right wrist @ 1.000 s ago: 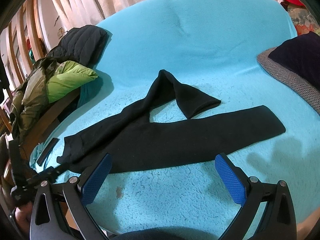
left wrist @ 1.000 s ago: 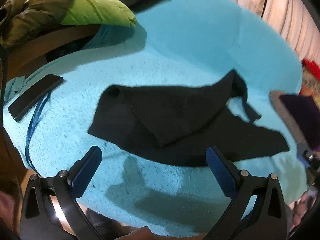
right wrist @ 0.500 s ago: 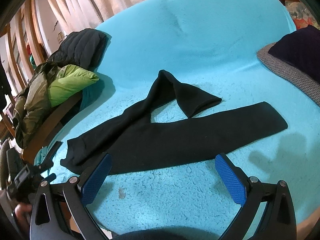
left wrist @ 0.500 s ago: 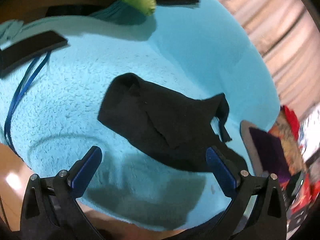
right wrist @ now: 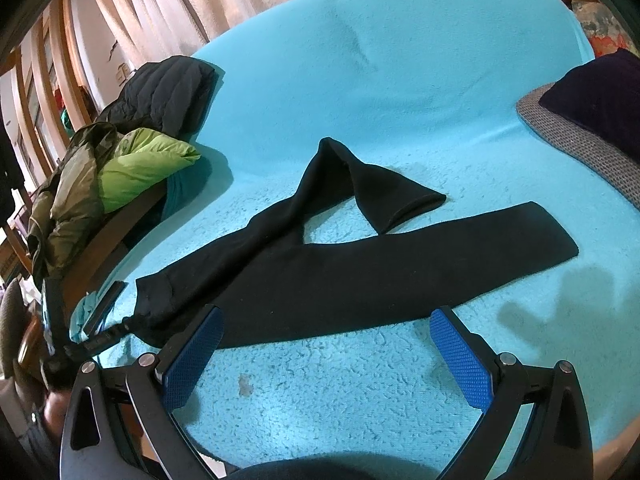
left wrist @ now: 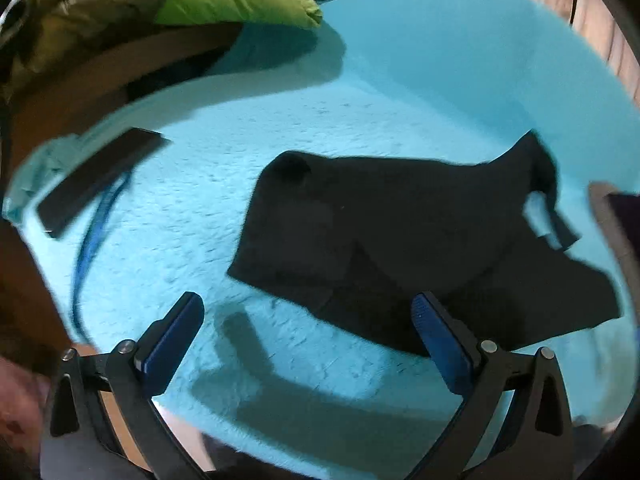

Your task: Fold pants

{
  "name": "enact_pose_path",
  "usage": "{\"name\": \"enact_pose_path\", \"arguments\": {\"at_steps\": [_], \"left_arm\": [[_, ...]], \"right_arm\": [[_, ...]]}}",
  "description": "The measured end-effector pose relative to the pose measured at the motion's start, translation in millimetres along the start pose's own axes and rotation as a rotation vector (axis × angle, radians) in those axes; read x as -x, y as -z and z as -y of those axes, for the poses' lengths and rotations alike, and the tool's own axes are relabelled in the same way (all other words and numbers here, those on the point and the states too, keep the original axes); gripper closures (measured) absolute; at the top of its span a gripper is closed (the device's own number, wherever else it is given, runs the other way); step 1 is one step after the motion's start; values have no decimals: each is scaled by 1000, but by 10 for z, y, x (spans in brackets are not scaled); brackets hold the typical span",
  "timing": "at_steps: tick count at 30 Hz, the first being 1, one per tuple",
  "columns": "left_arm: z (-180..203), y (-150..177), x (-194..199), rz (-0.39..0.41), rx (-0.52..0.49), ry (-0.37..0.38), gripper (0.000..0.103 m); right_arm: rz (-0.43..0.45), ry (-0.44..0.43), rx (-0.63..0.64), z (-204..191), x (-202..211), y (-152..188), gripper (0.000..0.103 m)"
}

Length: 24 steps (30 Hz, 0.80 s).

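- Covering the bed (right wrist: 400,80), a turquoise fleece blanket carries the black pants (right wrist: 360,276), which sprawl flat with one leg doubled back on itself.
- Soft, light and limp by the look of them, they should drape when lifted; the waistband corners and leg cuffs seem the best holds.
- Hovering near the waistband, the left gripper (left wrist: 308,320) is spread wide and empty.
- Above the near leg, the right gripper (right wrist: 326,332) is likewise agape.

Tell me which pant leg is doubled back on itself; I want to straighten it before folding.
The far leg: it bends at a peak and its cuff comes back toward the near leg, which lies flat and straight.
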<state>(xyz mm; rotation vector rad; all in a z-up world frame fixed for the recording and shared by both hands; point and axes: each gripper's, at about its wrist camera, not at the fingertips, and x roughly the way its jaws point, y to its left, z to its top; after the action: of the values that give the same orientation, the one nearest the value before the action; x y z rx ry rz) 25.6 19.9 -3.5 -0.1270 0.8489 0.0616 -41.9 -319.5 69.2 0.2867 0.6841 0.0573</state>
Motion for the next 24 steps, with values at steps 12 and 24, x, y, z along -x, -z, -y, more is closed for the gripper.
{"name": "enact_pose_path", "arguments": {"at_steps": [12, 24], "left_arm": [[60, 112, 90, 45, -57, -28, 0], [74, 97, 64, 33, -65, -28, 0]], "right_arm": [[1, 9, 8, -3, -5, 1, 0], [-1, 8, -1, 11, -5, 9, 0]]}}
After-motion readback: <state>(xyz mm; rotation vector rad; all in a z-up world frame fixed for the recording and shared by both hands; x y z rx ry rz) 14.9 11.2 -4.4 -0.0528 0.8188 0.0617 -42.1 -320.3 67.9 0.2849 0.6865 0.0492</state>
